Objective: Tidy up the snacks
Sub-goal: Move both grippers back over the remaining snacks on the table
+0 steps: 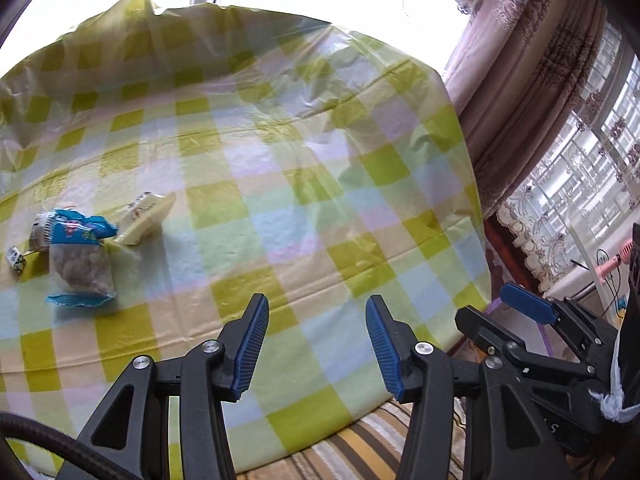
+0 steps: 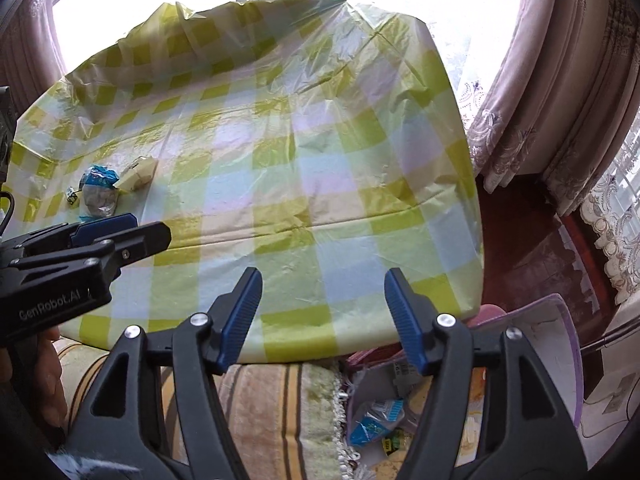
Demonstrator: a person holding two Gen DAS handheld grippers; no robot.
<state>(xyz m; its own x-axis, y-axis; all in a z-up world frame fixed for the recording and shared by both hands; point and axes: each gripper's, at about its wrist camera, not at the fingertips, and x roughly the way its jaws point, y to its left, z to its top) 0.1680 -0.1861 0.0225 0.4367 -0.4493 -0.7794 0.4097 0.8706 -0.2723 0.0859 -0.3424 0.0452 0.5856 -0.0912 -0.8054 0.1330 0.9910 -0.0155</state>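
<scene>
Both tools are empty. The left hand-held gripper (image 1: 316,348) has its jaws apart with nothing between them, and the right hand-held gripper (image 2: 323,318) is open wider, also with nothing in it. The snacks sit in a small pile at the left of each view, on the checked worktop (image 1: 320,200): a blue bag (image 1: 78,232), a clear bag of nuts (image 1: 82,274) touching it, a yellow pack (image 1: 146,218) just beside, and a tiny box (image 1: 15,260) at the far left. More snacks lie in a purple bin (image 2: 564,344) at the lower right of the right view, below the worktop edge. I think the next step is to fetch one snack from the pile. To do it well, go for one pack at a time, pinch its middle, and lift gently so the others stay put. The thin plastic cover is wrinkly and could snag. The two tools are close together, so they could bump. Curtains (image 1: 540,80) hang at the right.
</scene>
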